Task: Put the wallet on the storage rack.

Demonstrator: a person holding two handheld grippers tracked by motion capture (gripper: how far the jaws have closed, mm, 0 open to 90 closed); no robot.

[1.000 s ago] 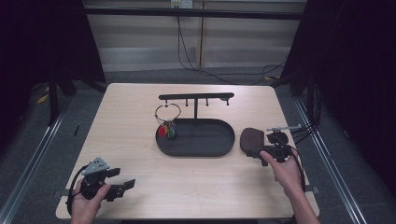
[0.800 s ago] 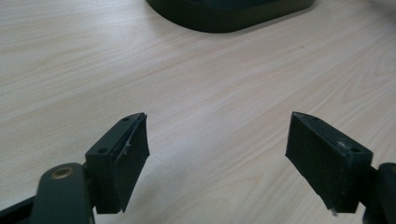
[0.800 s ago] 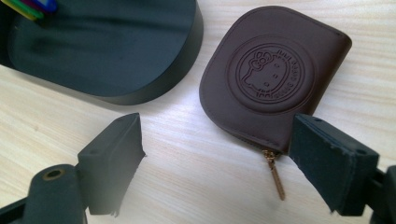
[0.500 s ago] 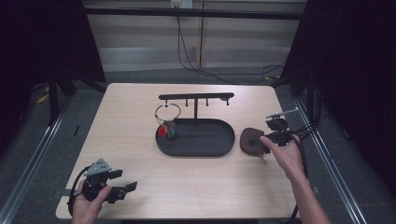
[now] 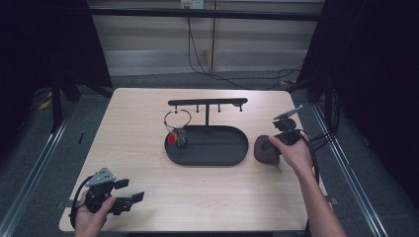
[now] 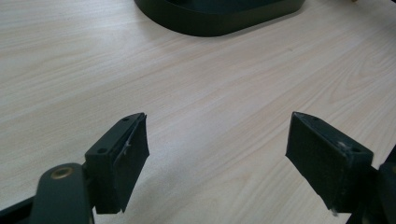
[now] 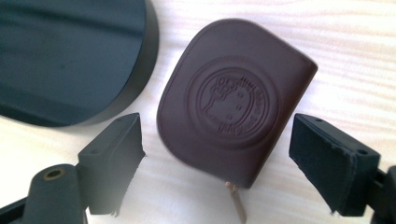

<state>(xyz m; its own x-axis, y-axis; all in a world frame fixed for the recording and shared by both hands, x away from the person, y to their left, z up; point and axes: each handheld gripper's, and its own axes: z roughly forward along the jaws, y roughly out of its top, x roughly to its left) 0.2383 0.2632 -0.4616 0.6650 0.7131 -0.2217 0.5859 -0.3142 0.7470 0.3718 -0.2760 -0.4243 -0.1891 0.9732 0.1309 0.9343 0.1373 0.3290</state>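
The right gripper (image 7: pixel 217 154) hung with jaws apart astride the brown leather pouch (image 7: pixel 236 100), which looked light, soft and best pinched across its flat sides.

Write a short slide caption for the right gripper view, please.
Open right gripper poised over a brown leather pouch beside the black tray.
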